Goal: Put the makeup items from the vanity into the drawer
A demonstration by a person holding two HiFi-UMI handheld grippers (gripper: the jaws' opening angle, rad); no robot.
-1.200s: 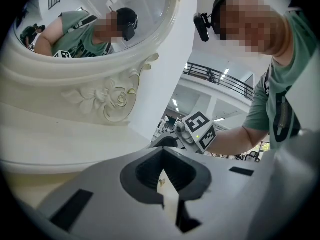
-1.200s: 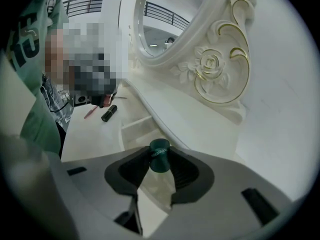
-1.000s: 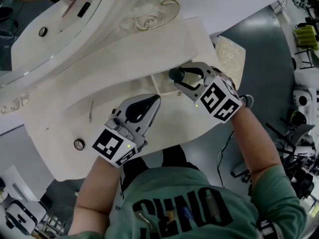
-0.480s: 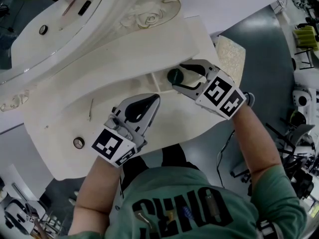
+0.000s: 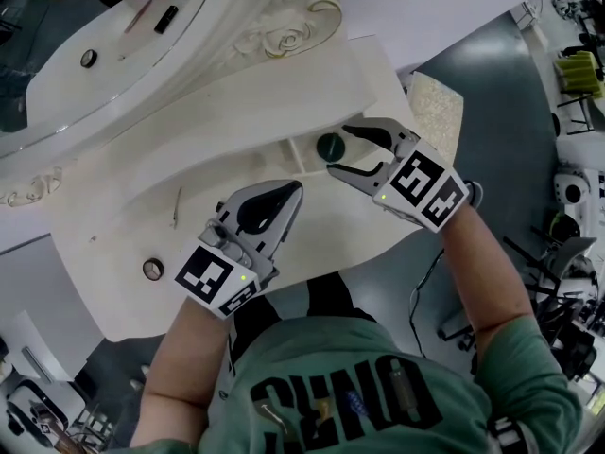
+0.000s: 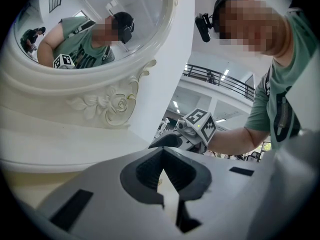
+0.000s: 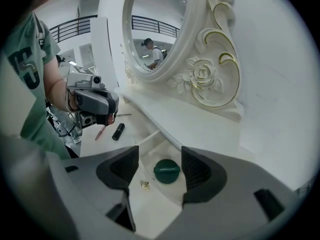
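Observation:
A dark green round compact (image 5: 330, 146) (image 7: 166, 171) lies in the open drawer (image 5: 301, 162) (image 7: 150, 151) of the white vanity (image 5: 123, 225). My right gripper (image 5: 341, 150) (image 7: 159, 160) hangs just over it, jaws opening, pads apart from the compact on both sides. My left gripper (image 5: 295, 190) (image 6: 167, 184) is shut on nothing, above the vanity top to the drawer's left. A black lipstick (image 7: 118, 131) and a pink stick (image 7: 100, 132) lie on the top behind the left gripper (image 7: 92, 104).
A thin metal tool (image 5: 177, 206) and a small round jar (image 5: 152, 270) rest on the vanity's left part. A tiny gold piece (image 7: 145, 184) lies in the drawer. The ornate mirror (image 5: 104, 45) rises at the back. A stool (image 5: 437, 102) stands right of the vanity.
The right gripper's jaws have spread and let go of the green compact, which now lies in the drawer. That gripper drew back slightly to the right. The left gripper stayed put.

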